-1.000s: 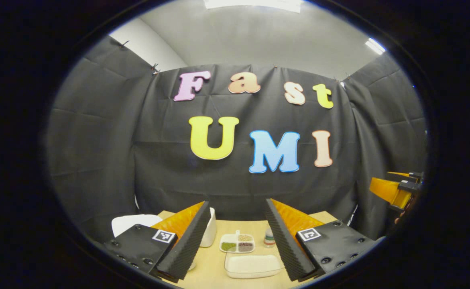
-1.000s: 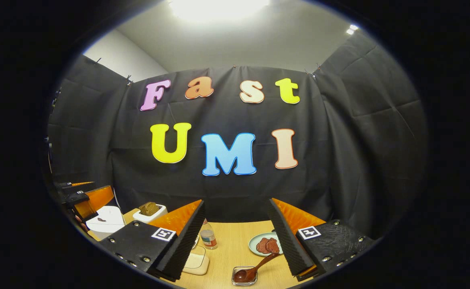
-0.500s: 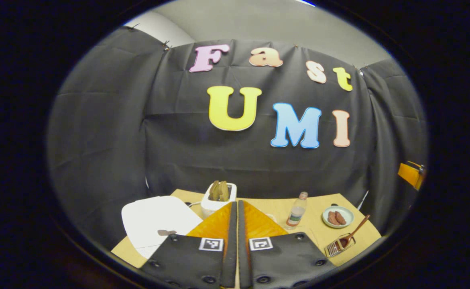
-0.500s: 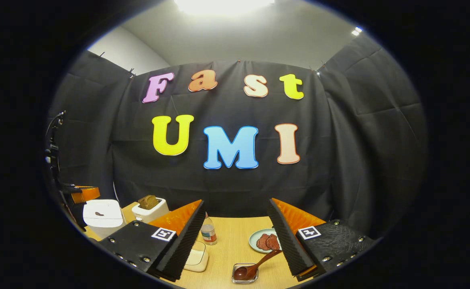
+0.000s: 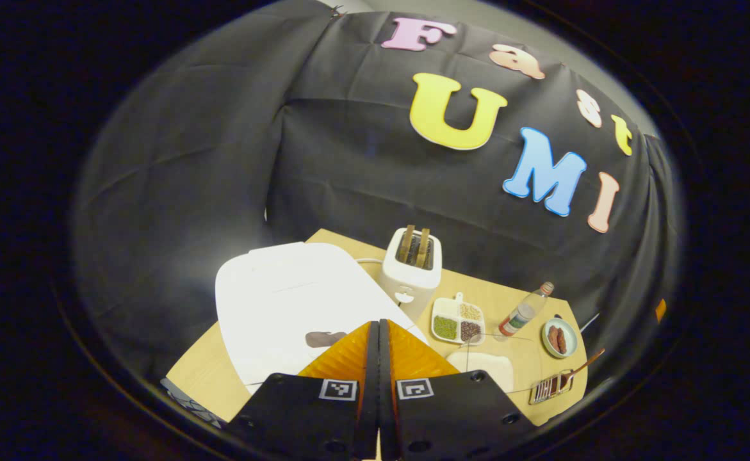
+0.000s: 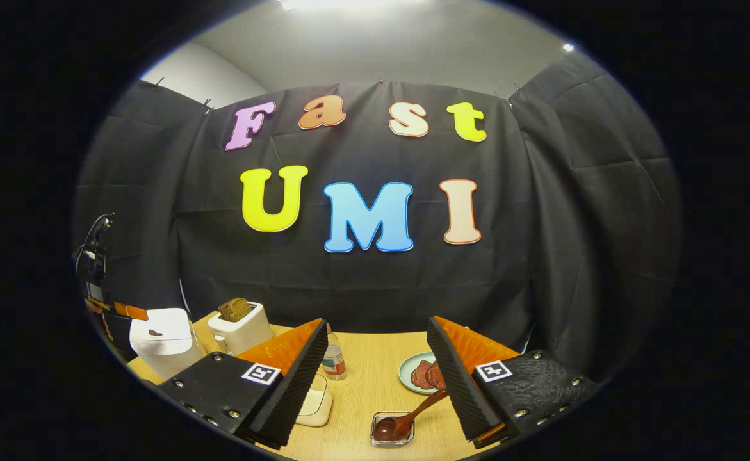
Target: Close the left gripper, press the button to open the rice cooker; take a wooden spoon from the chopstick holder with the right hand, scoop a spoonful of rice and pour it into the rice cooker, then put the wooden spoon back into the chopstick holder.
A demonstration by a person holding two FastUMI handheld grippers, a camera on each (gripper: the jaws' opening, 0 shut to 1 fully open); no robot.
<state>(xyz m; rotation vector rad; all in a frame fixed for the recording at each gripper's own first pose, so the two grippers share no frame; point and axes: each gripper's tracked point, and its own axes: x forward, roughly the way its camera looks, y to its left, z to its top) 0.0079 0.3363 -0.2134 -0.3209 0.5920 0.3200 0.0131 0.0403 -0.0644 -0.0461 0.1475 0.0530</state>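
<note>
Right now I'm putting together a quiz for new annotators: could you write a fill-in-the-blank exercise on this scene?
1. The left gripper hangs over the white rice cooker with its fingers ____.
2. The right gripper has its fingers ____ and holds nothing.
3. The wooden spoon rests with its bowl in the ____.
4. The toaster holds ____ slices of bread.

Missing words: shut; open; chopstick holder; two
</note>
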